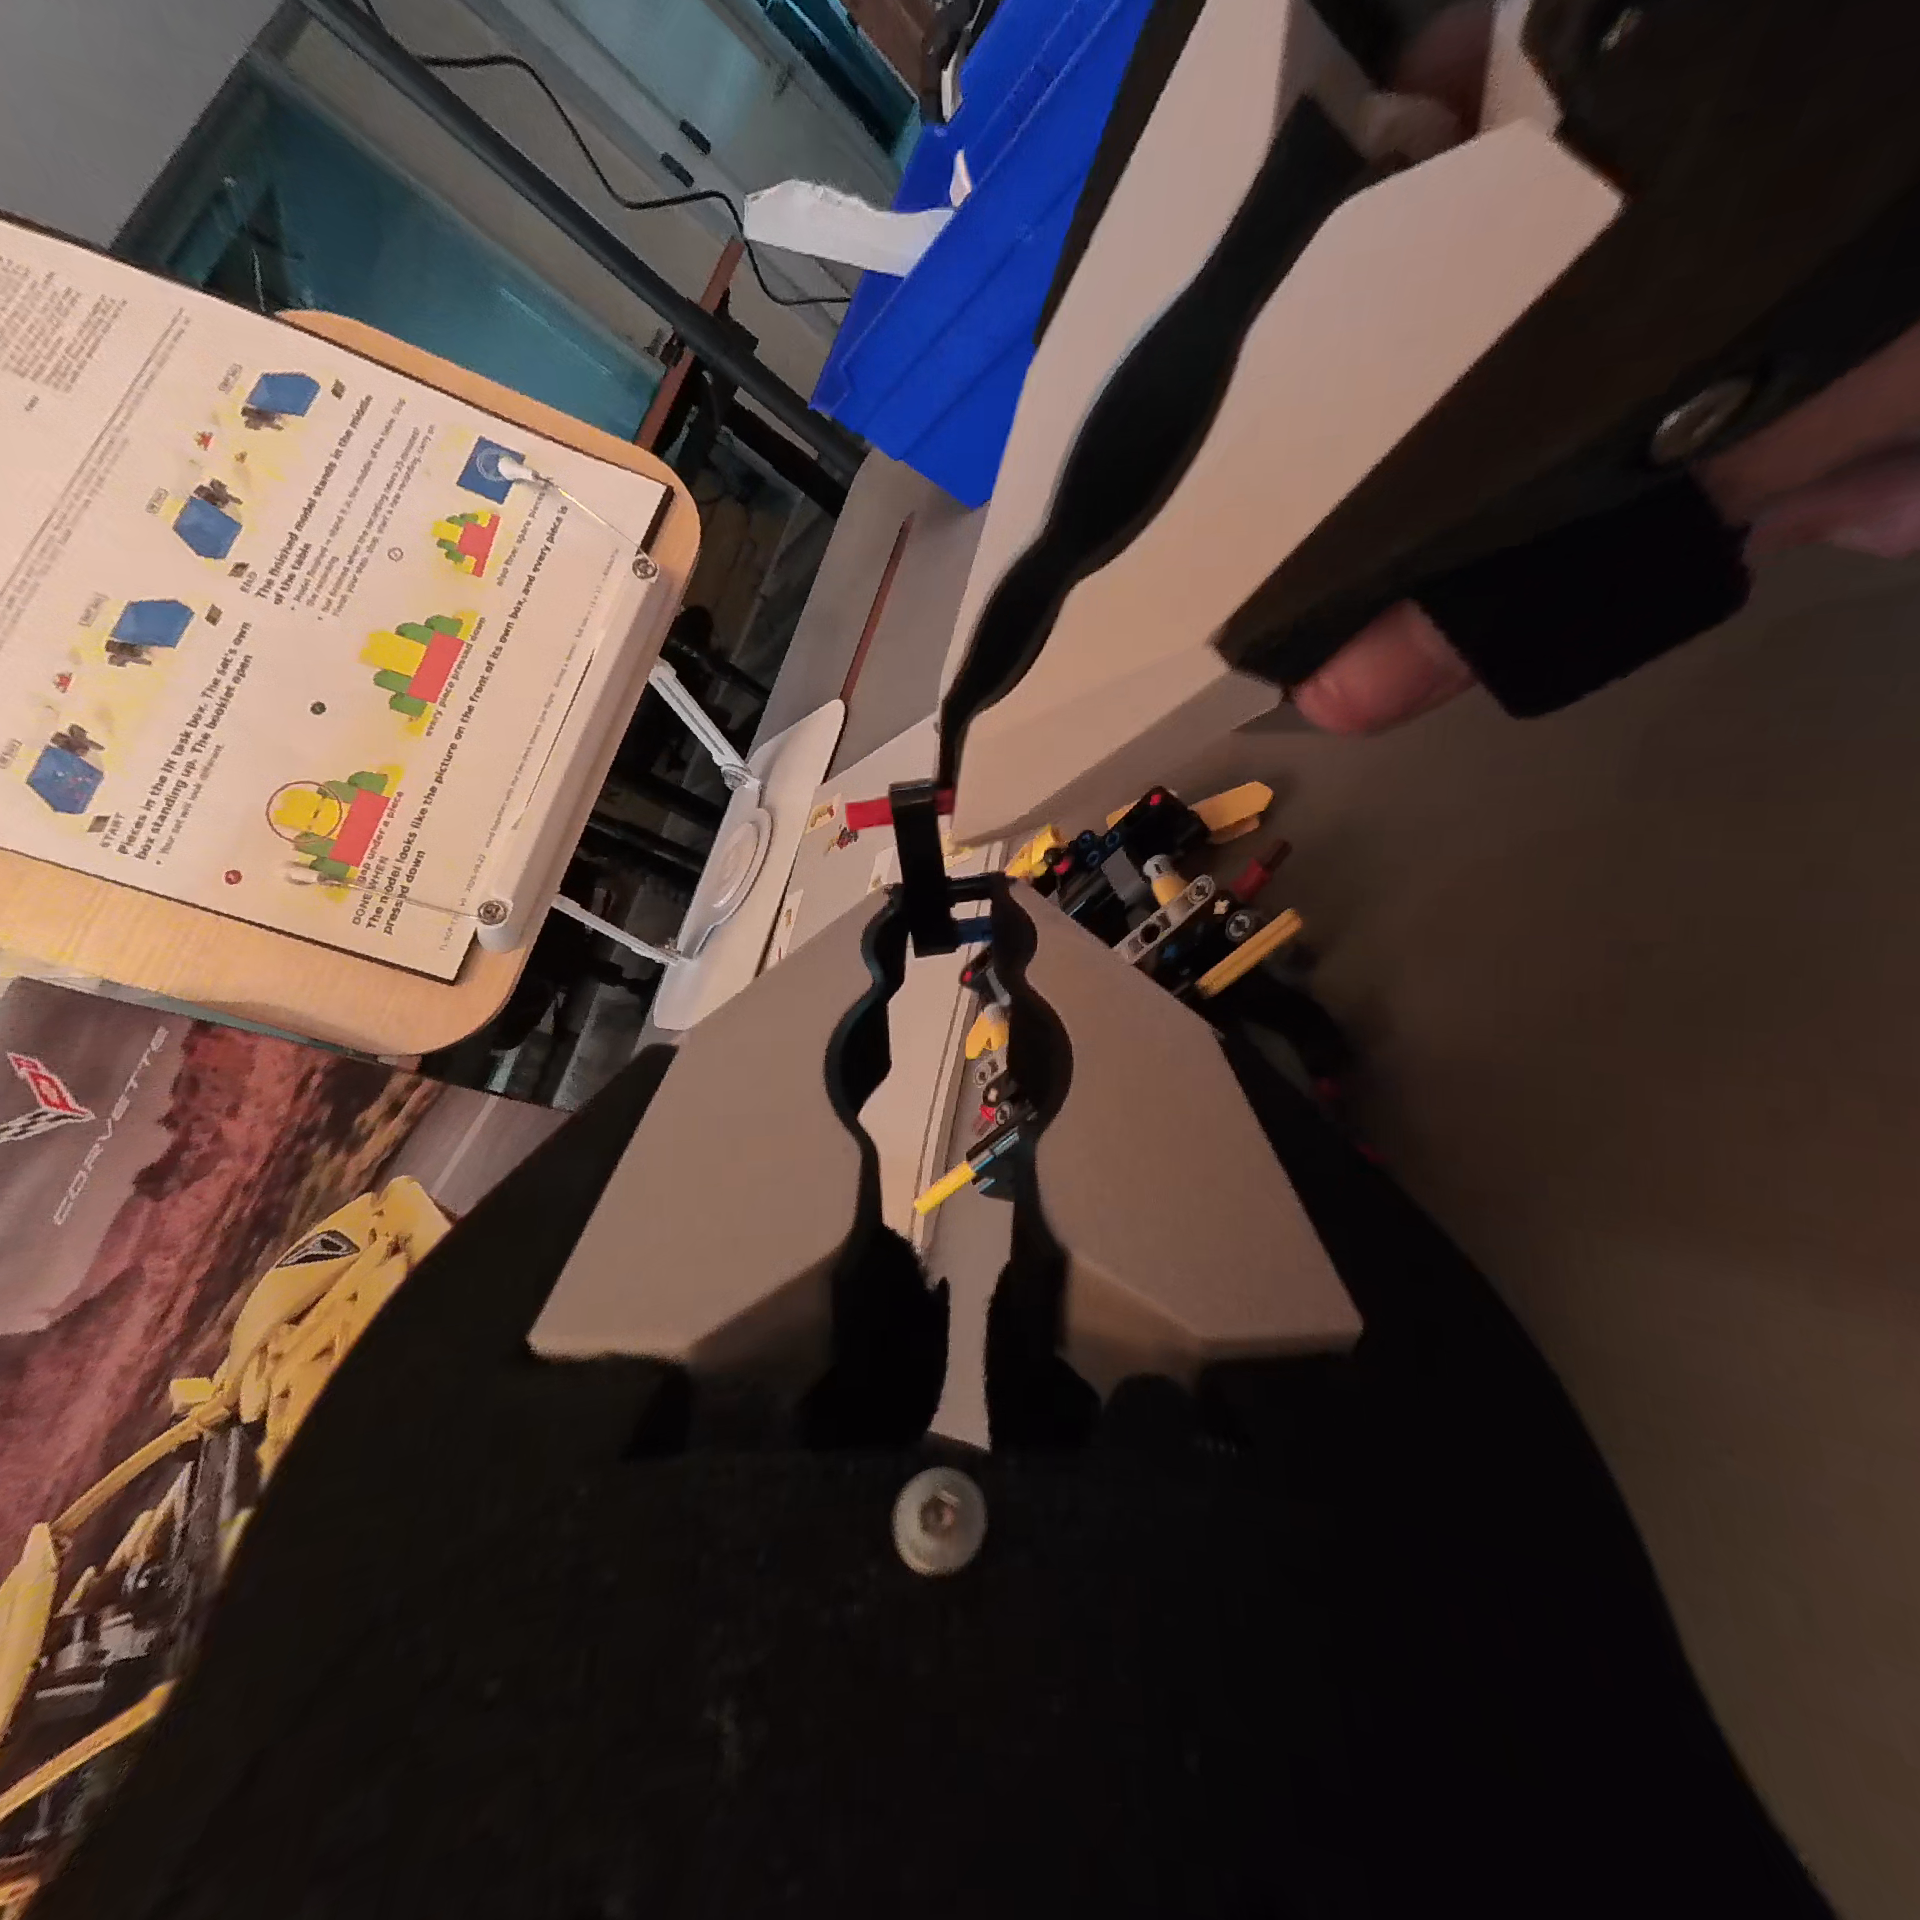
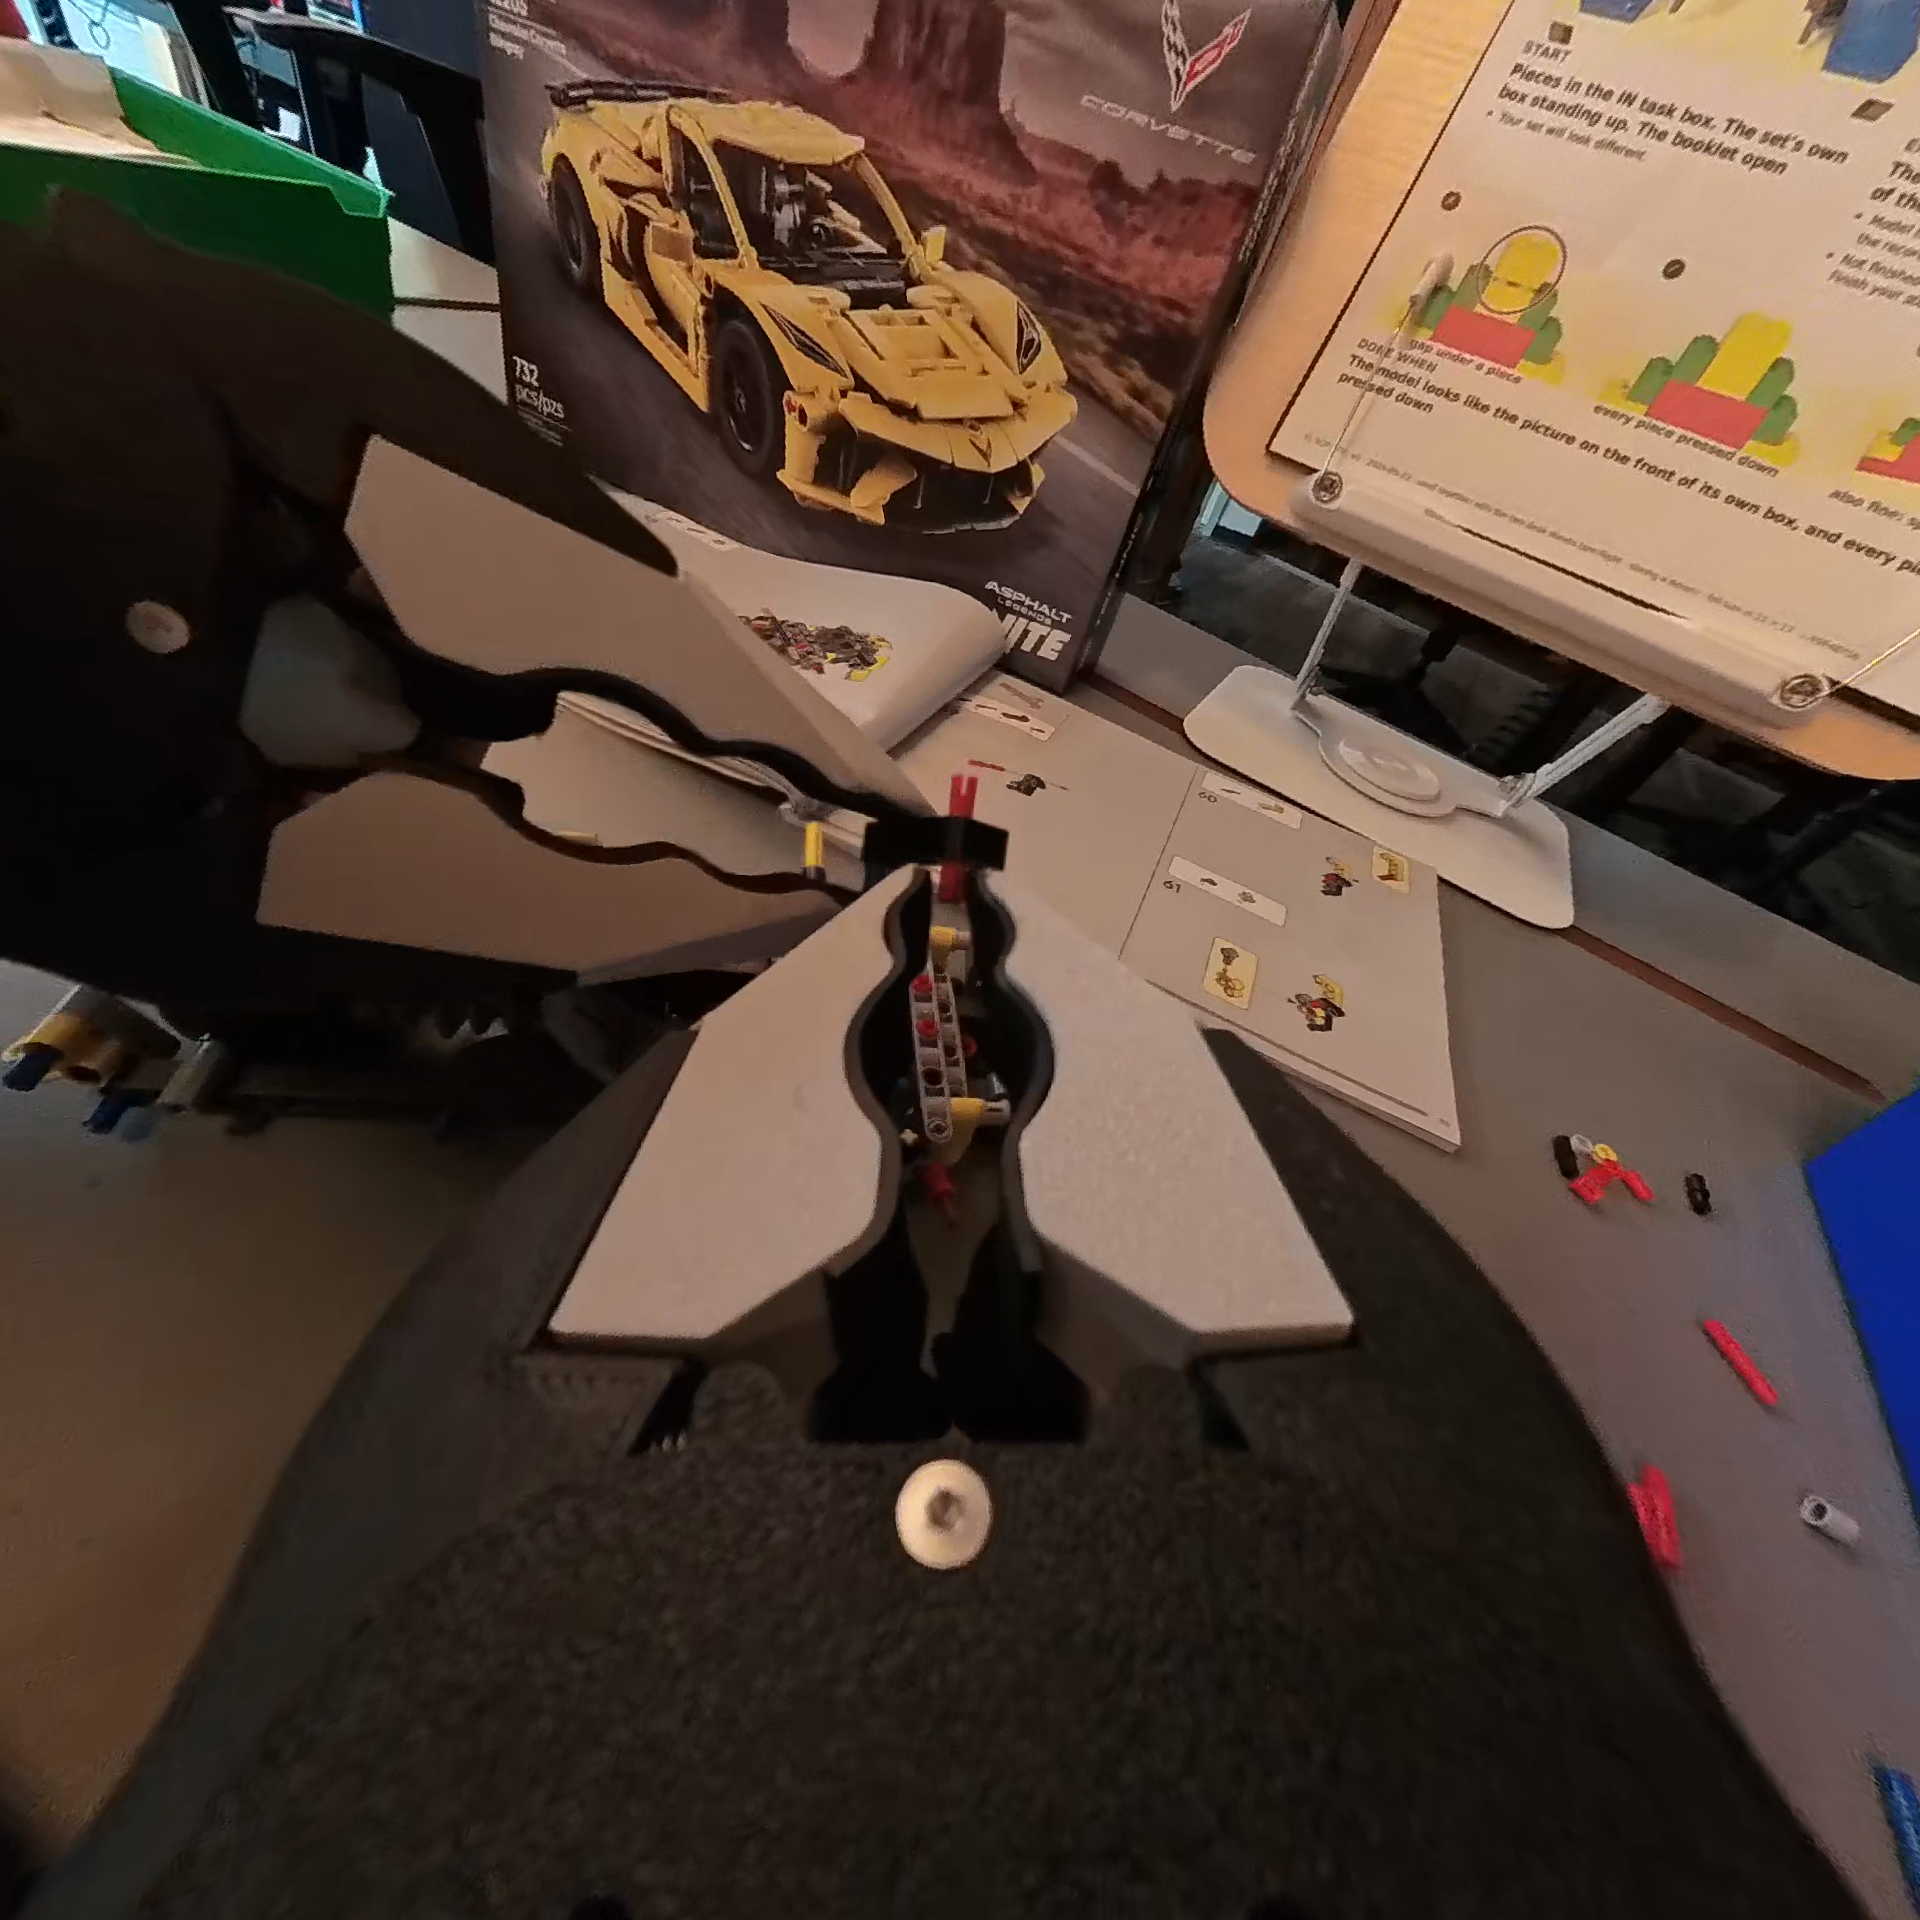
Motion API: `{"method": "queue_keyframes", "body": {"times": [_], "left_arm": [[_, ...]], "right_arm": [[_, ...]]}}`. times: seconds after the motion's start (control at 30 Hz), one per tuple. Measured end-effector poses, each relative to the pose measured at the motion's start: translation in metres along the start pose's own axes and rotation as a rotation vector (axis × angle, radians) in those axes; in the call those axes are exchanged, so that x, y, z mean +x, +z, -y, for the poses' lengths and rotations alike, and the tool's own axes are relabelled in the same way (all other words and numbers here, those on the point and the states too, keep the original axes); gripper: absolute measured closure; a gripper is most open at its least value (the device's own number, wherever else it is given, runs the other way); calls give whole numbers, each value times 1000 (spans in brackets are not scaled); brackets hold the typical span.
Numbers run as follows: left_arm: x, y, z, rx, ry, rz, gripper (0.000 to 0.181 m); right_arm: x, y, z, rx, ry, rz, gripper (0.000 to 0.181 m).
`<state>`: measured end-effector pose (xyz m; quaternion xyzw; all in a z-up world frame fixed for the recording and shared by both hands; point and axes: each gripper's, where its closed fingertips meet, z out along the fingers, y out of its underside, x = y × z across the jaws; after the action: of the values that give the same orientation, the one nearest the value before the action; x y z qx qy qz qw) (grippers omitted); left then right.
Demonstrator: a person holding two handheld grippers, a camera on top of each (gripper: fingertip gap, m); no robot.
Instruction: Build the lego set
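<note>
Left gripper (image 1: pixel 940 914) clamped on black beam (image 1: pixel 923 868), right gripper (image 2: pixel 948 883) on its red axle (image 2: pixel 962 798), half-built model (image 1: pixel 1174 883) close behind, booklet (image 2: pixel 1288 935) beyond

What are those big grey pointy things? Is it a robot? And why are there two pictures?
It is not a robot. A person holds two grabbing tools, one in each hand, and you can see a thumb behind one. Each tool has two grey fingers and a small camera looking along them, so each picture comes from one tool. The left gripper and right gripper meet at their tips. Together they pinch a small black Lego piece with a red pin through it. On the grey table lie an open instruction booklet, loose red pieces, and a partly built yellow and black model. The set's box, showing a yellow car, stands behind, next to an instruction sheet on a stand.
</note>
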<state>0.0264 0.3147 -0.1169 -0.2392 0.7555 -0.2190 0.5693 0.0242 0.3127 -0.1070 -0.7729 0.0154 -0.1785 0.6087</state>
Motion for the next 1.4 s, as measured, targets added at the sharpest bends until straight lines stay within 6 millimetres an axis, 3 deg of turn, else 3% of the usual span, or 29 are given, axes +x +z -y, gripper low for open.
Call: {"method": "queue_keyframes", "body": {"times": [0.27, 0.43, 0.57, 1.17, 1.27, 1.4], "left_arm": [[1, -2, 4, 27, 60, 19, 165], [-1, -4, 9, 63, 134, 53, 165], [-1, -8, 13, 97, 211, 80, 165], [-11, -45, 66, 443, 269, 183, 164], [-11, -46, 68, 446, 281, 194, 164], [-13, -45, 66, 422, 289, 202, 164]], "right_arm": [[-2, -3, 0, -8, 129, 85, 178], [-6, -8, 3, 32, 419, 278, 179], [-9, -13, 5, 54, 509, 380, 179], [-26, -66, 52, 239, 1229, 1216, 180], [-26, -69, 54, 236, 1309, 1286, 181], [-23, -65, 53, 251, 1299, 1244, 180]]}}
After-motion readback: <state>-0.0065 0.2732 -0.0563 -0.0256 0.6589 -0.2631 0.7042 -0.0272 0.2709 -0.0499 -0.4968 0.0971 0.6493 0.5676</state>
